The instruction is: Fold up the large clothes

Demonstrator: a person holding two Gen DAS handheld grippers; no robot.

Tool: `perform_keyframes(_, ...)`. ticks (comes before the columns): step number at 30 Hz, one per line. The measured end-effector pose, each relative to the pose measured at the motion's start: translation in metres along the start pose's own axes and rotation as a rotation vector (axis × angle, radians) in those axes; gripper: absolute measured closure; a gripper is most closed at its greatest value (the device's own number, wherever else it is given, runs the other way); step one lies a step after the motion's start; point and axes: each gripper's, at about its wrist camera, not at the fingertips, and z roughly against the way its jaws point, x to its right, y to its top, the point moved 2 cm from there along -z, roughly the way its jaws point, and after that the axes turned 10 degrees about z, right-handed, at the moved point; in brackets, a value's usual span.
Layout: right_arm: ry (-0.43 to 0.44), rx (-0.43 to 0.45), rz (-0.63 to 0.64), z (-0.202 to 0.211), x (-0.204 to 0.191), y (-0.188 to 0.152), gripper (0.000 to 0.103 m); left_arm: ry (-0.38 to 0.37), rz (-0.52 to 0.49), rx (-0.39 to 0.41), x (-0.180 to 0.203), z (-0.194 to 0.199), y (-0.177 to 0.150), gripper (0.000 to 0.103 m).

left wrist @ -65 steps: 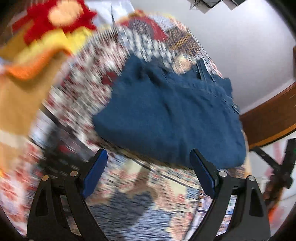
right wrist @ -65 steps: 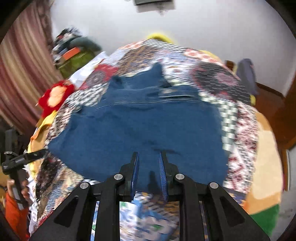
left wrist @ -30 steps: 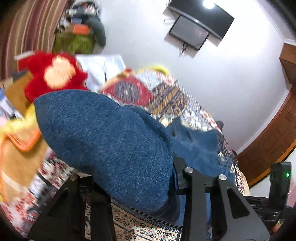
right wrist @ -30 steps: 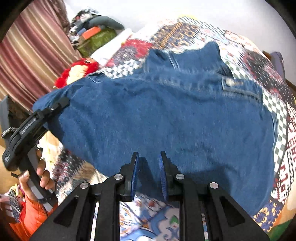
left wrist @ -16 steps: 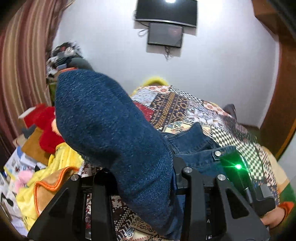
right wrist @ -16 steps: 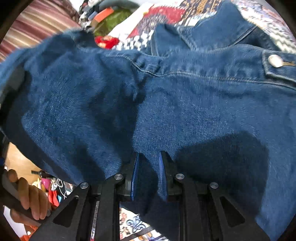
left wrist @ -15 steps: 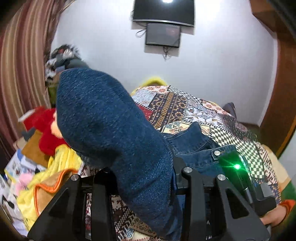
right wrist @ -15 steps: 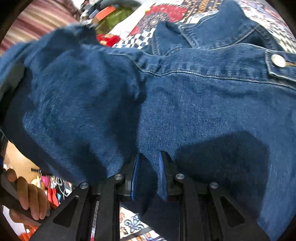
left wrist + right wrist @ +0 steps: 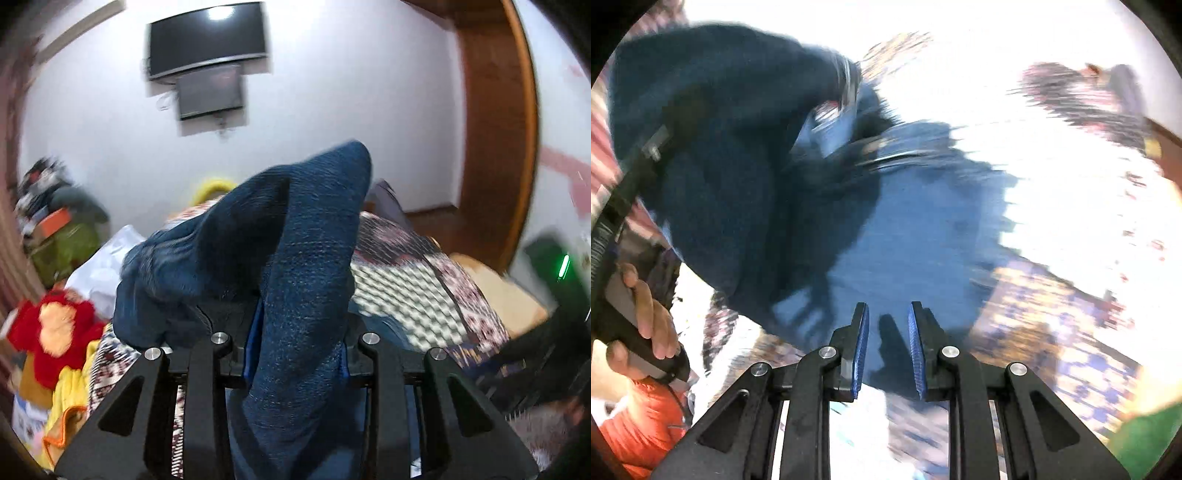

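Observation:
A blue denim jacket (image 9: 306, 258) lies on a patchwork quilt (image 9: 406, 273). My left gripper (image 9: 299, 332) is shut on a thick fold of it, jaws still closing. The fold rises up in front of the camera and hides the fingertips. In the right wrist view the jacket (image 9: 905, 240) spreads ahead, with its lifted part bunched dark at the upper left. My right gripper (image 9: 886, 314) points down at the jacket's near edge, shut, with nothing seen between its pads. A hand (image 9: 646, 325) holds the left gripper's handle at the left edge.
A red plush toy (image 9: 55, 328) and yellow cloth (image 9: 70, 398) lie left of the bed. A pile of bags (image 9: 55, 229) stands by the far wall under a screen (image 9: 207, 37). A wooden door frame (image 9: 495, 147) is at the right.
The left gripper has carried the denim fold up and to the right while rolling. The right gripper has drawn back from over the jacket, and its view is now blurred.

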Motion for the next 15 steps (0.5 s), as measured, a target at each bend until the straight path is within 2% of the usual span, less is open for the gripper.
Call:
perform_keyframes(2, -0.019, 0.02, -0.052, 0.018, 0.019, -0.011, 0.086, -0.032, -0.059, -0.031, 0.023, -0.003, -0.01, 0.071)
perform_keyframes(5, -0.061, 0.052, -0.122, 0.042, 0.045, -0.034, 0.086, -0.066, -0.201, -0.114, 0.061, -0.012, -0.034, 0.071)
perform_keyframes(7, -0.072, 0.067, -0.153, 0.054, 0.048, -0.047, 0.086, -0.082, -0.262, -0.17, 0.072, -0.017, -0.049, 0.071)
perform_keyframes(10, -0.073, 0.083, -0.177, 0.063, 0.048, -0.055, 0.086, -0.127, -0.316, -0.275, 0.083, -0.02, -0.075, 0.071)
perform_keyframes(13, -0.087, 0.098, -0.165, 0.072, 0.046, -0.062, 0.086, -0.131, -0.347, -0.318, 0.086, -0.016, -0.091, 0.069)
perform_keyframes(15, -0.081, 0.105, -0.148, 0.075, 0.044, -0.062, 0.086, -0.138, -0.328, -0.339, 0.083, -0.01, -0.095, 0.064)
